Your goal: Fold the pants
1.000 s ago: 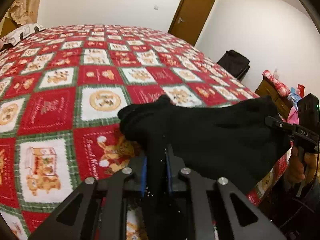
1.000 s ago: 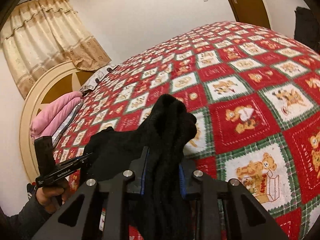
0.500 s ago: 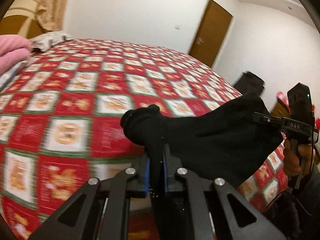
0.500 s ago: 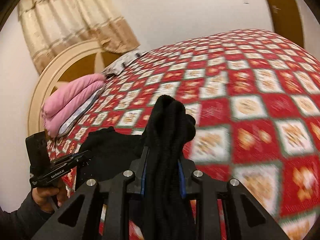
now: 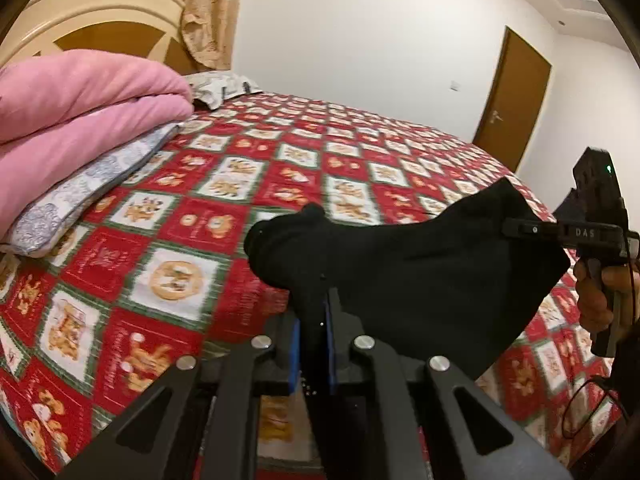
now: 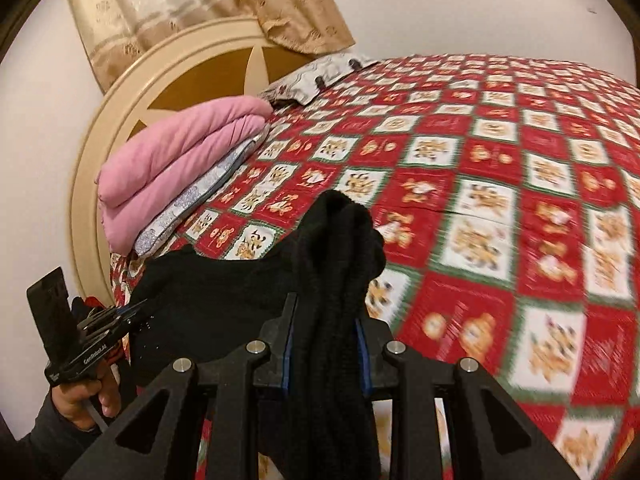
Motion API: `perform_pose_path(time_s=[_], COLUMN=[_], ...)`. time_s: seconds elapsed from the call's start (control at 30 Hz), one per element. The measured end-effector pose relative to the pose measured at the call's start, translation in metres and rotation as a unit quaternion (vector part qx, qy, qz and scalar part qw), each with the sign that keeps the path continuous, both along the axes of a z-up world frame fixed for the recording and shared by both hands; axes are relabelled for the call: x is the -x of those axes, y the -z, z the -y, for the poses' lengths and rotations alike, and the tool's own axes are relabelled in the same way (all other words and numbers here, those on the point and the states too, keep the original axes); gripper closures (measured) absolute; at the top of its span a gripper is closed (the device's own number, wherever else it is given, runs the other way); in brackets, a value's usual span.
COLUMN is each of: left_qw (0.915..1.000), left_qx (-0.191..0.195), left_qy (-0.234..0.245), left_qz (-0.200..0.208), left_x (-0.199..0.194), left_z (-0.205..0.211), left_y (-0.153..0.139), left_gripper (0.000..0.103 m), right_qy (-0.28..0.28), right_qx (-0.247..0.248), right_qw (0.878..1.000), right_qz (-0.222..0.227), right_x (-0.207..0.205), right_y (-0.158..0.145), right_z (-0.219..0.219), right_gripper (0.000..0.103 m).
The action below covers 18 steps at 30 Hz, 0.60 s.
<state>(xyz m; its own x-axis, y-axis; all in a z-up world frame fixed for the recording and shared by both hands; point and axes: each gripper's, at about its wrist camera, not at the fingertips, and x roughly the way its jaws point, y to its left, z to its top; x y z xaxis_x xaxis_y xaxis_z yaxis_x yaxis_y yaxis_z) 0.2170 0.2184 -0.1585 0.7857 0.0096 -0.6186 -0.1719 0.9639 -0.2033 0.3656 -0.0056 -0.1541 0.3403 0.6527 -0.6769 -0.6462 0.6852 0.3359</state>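
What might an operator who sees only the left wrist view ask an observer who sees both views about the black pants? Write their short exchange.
Operator: Is the right gripper holding much of the pants?
Observer: Yes; a thick bunch fills the gap between its fingers.
Operator: Does cloth stick out past them?
Observer: Yes, a rounded fold rises beyond their tips.
Operator: Who holds my left gripper?
Observer: A hand in a dark sleeve grips its handle.
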Motion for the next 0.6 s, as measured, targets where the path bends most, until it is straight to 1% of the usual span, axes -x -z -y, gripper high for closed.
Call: perform_pose_path(time_s=[0.1, 0.17, 0.23, 0.3, 0.37, 0.43, 0.47, 0.6], left_qw=[0.9999, 0.9998, 0.9996, 0.9994, 0.9991, 0.9986, 0.9984, 0.9977], left_qx=[0.001, 0.003, -0.005, -0.005, -0.006, -0.018, -0.021, -0.015], left_qy=[-0.012, -0.016, -0.015, -0.014, -0.013, -0.014, -0.015, -0.02], left_qz=[-0.005, -0.013, -0.022, -0.031, -0.04, -0.047, -0.05, -0.062], left_x=[-0.003, -0.006, -0.008, -0.01, -0.013, -0.016, -0.017, -0.02], left_z=[-0.012, -0.017, -0.018, -0.018, -0.017, -0.013, -0.012, -0.014], left_y=[0.006, 0.013, 0.019, 0.025, 0.031, 0.037, 0.039, 0.047], left_gripper=[0.092, 0.092, 0.092, 0.092, 0.09, 0.085, 0.085, 0.079], right_qy=[-0.01, -0.012, -0.01, -0.004, 0.001, 0.006, 0.008, 0.014], right_qx=[0.002, 0.003, 0.008, 0.011, 0.016, 0.022, 0.023, 0.023], right_qw=[1.0, 1.0, 1.0, 0.999, 0.999, 0.998, 0.998, 0.997], right_qz=[-0.006, -0.012, -0.02, -0.034, -0.045, -0.052, -0.056, -0.079], right_x=[-0.013, -0.02, -0.028, -0.036, -0.041, -0.044, -0.045, -0.053], right_y=[0.007, 0.012, 0.019, 0.029, 0.04, 0.049, 0.052, 0.062], right_z=[-0.021, -0.027, -0.029, -0.026, -0.021, -0.016, -0.015, -0.011], right_gripper=[0.078, 0.078, 0.078, 0.078, 0.078, 0.078, 0.078, 0.078])
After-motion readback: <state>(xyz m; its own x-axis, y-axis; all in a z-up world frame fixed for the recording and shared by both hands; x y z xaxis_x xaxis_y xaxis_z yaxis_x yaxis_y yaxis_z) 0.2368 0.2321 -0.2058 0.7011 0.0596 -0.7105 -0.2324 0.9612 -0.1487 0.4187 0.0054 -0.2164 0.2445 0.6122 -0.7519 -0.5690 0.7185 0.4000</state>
